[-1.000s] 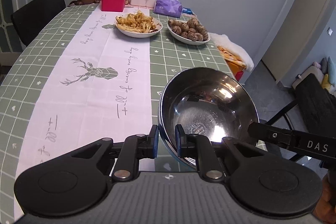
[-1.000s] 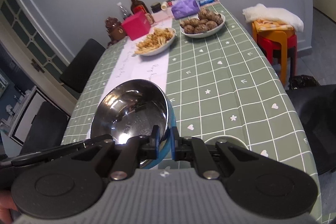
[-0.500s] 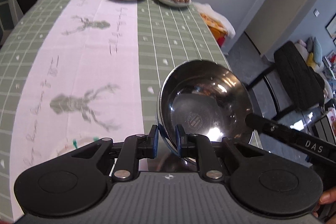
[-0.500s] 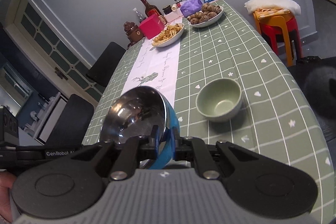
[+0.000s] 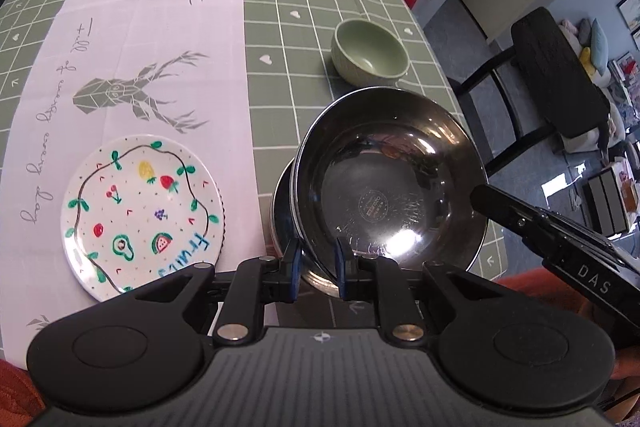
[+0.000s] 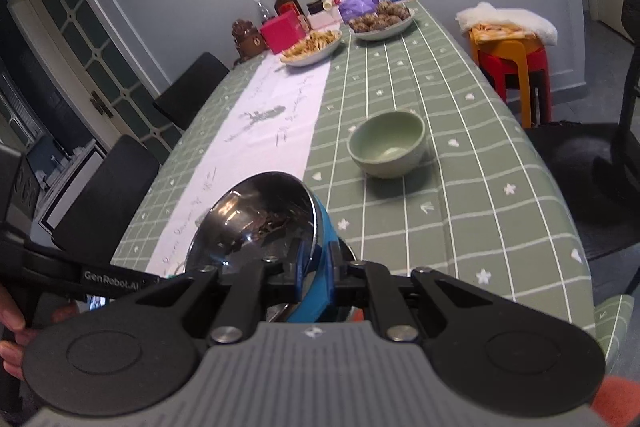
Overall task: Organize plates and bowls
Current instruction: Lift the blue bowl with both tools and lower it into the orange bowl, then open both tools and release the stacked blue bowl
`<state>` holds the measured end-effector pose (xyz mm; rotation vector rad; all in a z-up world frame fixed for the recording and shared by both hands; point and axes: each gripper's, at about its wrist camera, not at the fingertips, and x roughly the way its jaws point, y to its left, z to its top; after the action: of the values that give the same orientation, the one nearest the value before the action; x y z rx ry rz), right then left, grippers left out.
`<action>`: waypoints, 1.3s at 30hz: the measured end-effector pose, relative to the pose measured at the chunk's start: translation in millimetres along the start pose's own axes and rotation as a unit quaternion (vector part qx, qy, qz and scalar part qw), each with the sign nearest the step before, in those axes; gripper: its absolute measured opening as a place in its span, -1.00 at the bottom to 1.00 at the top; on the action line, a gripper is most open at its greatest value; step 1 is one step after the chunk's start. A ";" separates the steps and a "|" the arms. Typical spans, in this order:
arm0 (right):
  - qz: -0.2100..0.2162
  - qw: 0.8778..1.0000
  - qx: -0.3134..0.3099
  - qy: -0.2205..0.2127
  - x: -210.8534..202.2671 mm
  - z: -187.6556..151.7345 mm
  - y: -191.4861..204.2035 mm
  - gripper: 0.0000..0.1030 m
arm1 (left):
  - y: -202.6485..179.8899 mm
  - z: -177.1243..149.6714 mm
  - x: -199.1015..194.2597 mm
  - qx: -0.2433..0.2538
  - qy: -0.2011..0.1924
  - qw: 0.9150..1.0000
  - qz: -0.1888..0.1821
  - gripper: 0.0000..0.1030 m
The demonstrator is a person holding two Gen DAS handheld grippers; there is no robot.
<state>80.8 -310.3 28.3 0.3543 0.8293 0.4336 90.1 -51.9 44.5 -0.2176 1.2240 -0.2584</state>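
Note:
A shiny steel bowl (image 5: 388, 179) with a blue outside (image 6: 322, 247) hangs tilted over the near end of the table. My left gripper (image 5: 318, 259) is shut on its near rim. My right gripper (image 6: 316, 267) is shut on the opposite rim, and its black body (image 5: 560, 239) shows at the right. A second steel rim (image 5: 282, 211) shows just under the held bowl. On the white runner to the left lies a white plate painted with fruits (image 5: 140, 215). An empty green bowl (image 5: 370, 53) (image 6: 386, 143) stands farther up the green cloth.
Two dishes of food (image 6: 312, 47) (image 6: 380, 21), bottles and a pink box (image 6: 282, 33) crowd the far end. Black chairs (image 6: 108, 195) line the left side and one (image 5: 560, 79) stands at the right. Stacked stools (image 6: 512, 59) stand by the table's right edge (image 6: 560, 195).
Both grippers carried the steel bowl back toward the near end of the table and lower. The fruit plate, the green bowl and the second steel rim came into view.

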 end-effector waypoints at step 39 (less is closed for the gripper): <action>-0.004 0.999 0.037 0.028 21.0 -6.1 -16.6 -0.40 | 20.2 13.5 -2.3 -0.016 -0.011 1.000 -0.013 -0.38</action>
<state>92.5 -313.1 3.6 0.4085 0.9020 0.4084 103.7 -31.6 44.9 -0.2636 1.2051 -0.2579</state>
